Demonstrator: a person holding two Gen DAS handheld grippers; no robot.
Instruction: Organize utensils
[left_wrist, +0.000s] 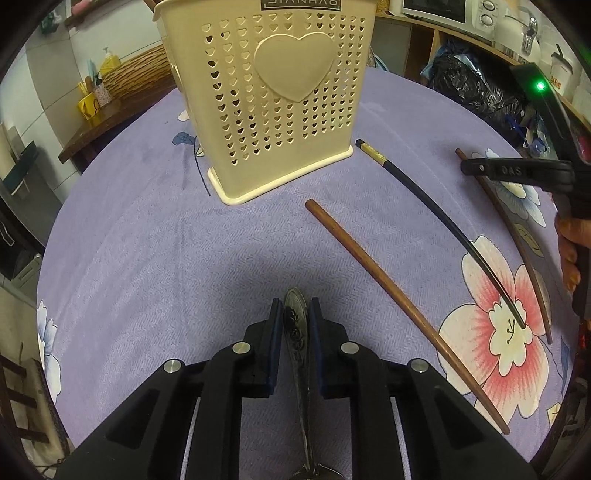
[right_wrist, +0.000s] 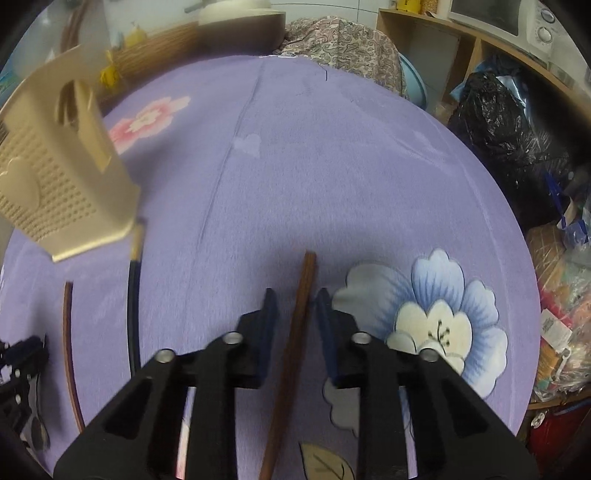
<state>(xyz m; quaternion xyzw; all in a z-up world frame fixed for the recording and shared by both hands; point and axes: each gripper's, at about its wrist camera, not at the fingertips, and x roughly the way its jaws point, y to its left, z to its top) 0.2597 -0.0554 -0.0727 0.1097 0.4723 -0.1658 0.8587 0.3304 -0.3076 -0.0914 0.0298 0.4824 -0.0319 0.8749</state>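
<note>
My left gripper (left_wrist: 295, 308) is shut on the patterned handle of a metal spoon (left_wrist: 295, 332), whose bowl hangs back under the camera. A cream heart-pattern utensil holder (left_wrist: 273, 99) stands on the purple cloth ahead of it. On the cloth lie a brown chopstick (left_wrist: 399, 306) and a black chopstick (left_wrist: 443, 221). My right gripper (right_wrist: 295, 306) straddles a second brown chopstick (right_wrist: 301, 295). A gap shows beside the stick, so the pads do not press it. That gripper (left_wrist: 467, 168) sits low at the stick's far end in the left wrist view. The right wrist view also shows the holder (right_wrist: 62, 184).
The round table's edge curves close on the right, where a black plastic bag (right_wrist: 509, 147) and wooden shelves (left_wrist: 436, 37) stand. A wicker basket (left_wrist: 136, 74) and a yellow cup (left_wrist: 88, 107) sit on a side table at the left. A hand (left_wrist: 569, 251) holds the right gripper.
</note>
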